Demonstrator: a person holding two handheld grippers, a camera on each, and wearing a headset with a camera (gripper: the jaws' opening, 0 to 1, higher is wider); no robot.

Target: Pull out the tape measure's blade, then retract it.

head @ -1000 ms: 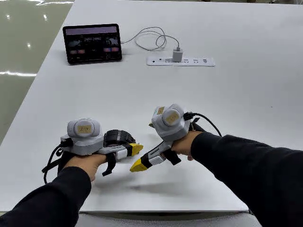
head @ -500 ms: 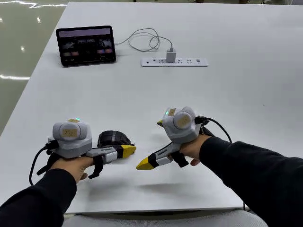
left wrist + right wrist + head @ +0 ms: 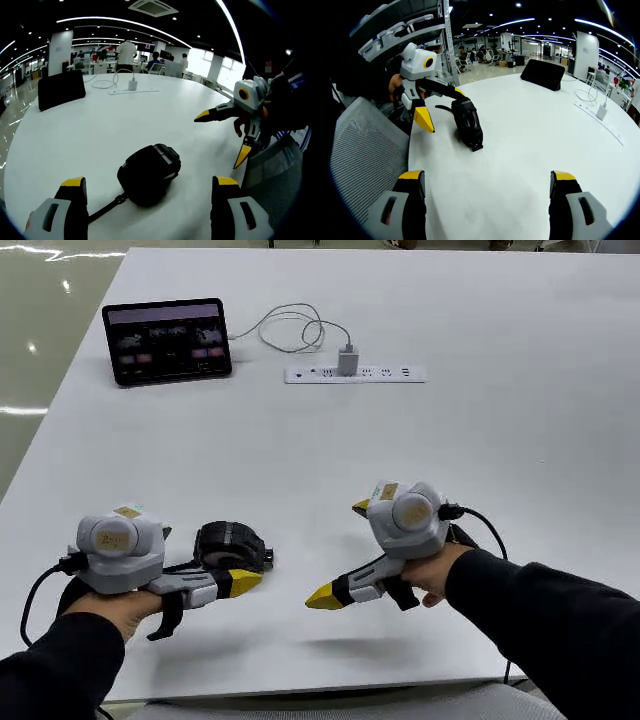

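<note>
We identify an open-plan office or lab: a large white table (image 3: 480, 430), ceiling light strips (image 3: 115, 19), a ceiling air unit (image 3: 152, 7), people (image 3: 126, 52) in the background.

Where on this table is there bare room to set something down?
Bare: the middle of the table, from the power strip down to the tape measure, and its whole right side past the right tool. Crowded: near left, the left tool at the tape measure.

Black tape measure (image 3: 231, 545), white table (image 3: 480, 430), yellow-tipped right tongs (image 3: 340, 552).
</note>
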